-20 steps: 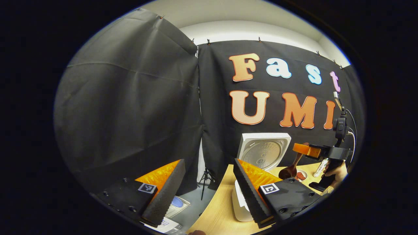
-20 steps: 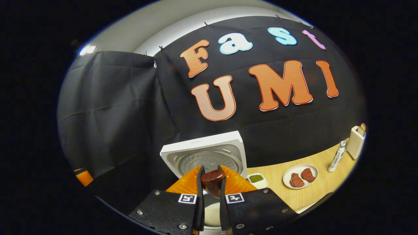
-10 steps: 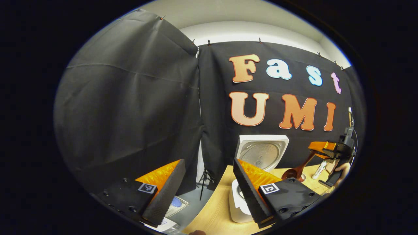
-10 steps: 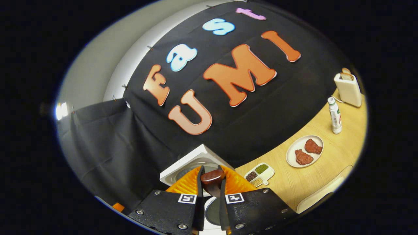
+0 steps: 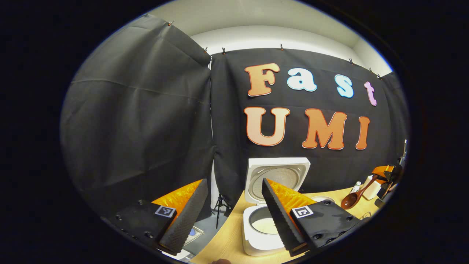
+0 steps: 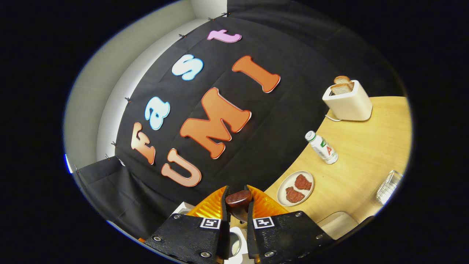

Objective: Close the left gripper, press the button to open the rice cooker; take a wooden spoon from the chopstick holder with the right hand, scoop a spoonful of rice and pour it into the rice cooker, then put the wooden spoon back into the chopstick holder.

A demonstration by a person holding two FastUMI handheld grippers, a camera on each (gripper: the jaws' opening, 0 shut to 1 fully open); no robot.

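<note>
Two claws share the work around the white rice cooker (image 5: 262,227), which stands on the pale wooden bench (image 5: 227,242) with its lid raised and pale rice in its pot; the left claw (image 5: 231,212) hangs released just in front of it, apparently idle; the right claw (image 6: 237,205) is clenched on the dark brown wooden spoon (image 6: 239,200), carried well to the cooker's right, bowl low, probably heading for the holder; a white slotted rack (image 6: 389,186) lies farther right.
</note>
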